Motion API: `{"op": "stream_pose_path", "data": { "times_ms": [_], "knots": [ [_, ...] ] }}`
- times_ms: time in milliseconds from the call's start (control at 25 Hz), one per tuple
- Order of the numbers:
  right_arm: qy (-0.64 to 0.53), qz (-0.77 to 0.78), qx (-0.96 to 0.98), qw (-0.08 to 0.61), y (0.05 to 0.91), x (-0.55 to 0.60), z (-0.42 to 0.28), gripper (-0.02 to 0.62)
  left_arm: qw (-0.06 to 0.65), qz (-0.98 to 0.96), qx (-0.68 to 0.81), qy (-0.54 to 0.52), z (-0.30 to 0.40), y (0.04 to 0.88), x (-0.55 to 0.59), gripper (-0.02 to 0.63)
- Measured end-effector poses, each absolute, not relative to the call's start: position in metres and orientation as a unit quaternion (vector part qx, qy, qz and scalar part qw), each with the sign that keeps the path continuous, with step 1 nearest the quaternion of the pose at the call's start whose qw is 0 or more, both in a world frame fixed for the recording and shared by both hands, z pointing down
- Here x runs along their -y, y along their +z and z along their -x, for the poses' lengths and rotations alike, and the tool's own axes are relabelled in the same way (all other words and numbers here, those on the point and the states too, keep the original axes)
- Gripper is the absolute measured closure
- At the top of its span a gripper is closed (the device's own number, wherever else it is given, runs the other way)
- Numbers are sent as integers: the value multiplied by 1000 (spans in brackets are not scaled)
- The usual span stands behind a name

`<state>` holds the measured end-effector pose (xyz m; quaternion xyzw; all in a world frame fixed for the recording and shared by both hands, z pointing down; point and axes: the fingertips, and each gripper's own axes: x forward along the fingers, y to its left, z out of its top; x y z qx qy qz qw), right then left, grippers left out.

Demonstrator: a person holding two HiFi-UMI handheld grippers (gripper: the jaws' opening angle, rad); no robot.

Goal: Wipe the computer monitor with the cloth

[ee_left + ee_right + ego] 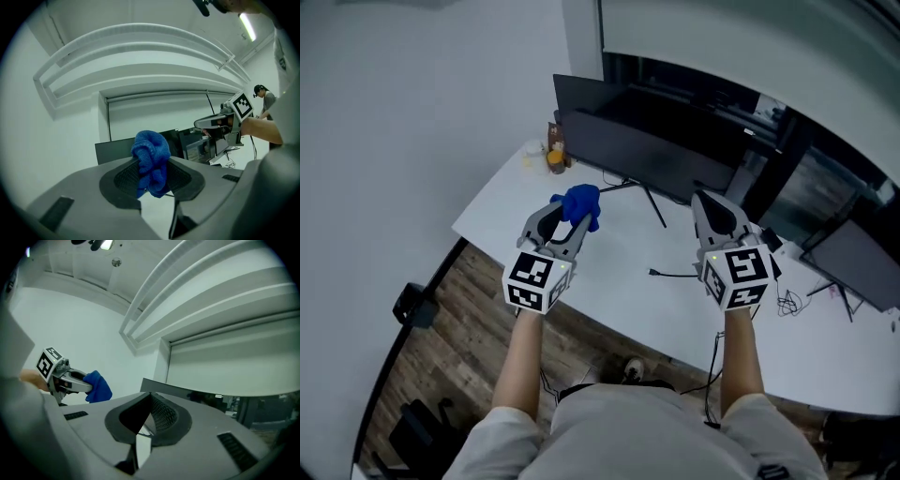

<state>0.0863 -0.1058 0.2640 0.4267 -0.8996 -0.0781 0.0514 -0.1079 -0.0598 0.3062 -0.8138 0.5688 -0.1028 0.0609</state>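
Left gripper (567, 225): fingers clamped on the bunched blue cloth (579, 203), held over the white counter (609, 281) just short of the dark computer monitor (649, 155) at the far edge. The wad could pull free under wiping pressure, or the hard fingertips could scrape the screen. Right gripper (719, 214): fingers together, empty, bracing nothing, so a firm push may rock the monitor on its thin stand (656, 208).

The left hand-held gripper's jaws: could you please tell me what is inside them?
A bunched blue cloth, clamped between the left hand-held gripper's pads. Its pinched middle is covered by them.
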Motion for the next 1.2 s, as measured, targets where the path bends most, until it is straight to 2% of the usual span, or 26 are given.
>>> {"op": "stream_pose_path", "data": {
  "times_ms": [440,760,1040,1200],
  "knots": [
    [-41,-483,872,65,280,172,-140,581,87,883,-456,-76,27,292,185,454],
    [-52,-612,787,54,255,191,-198,581,130,943,-305,-34,-66,244,259,453],
    [-52,-665,744,28,243,170,-238,583,189,949,-251,-7,-150,193,306,451],
    [-52,-663,745,49,241,166,-236,583,164,957,-237,-40,-193,199,333,451]
  ]
}}
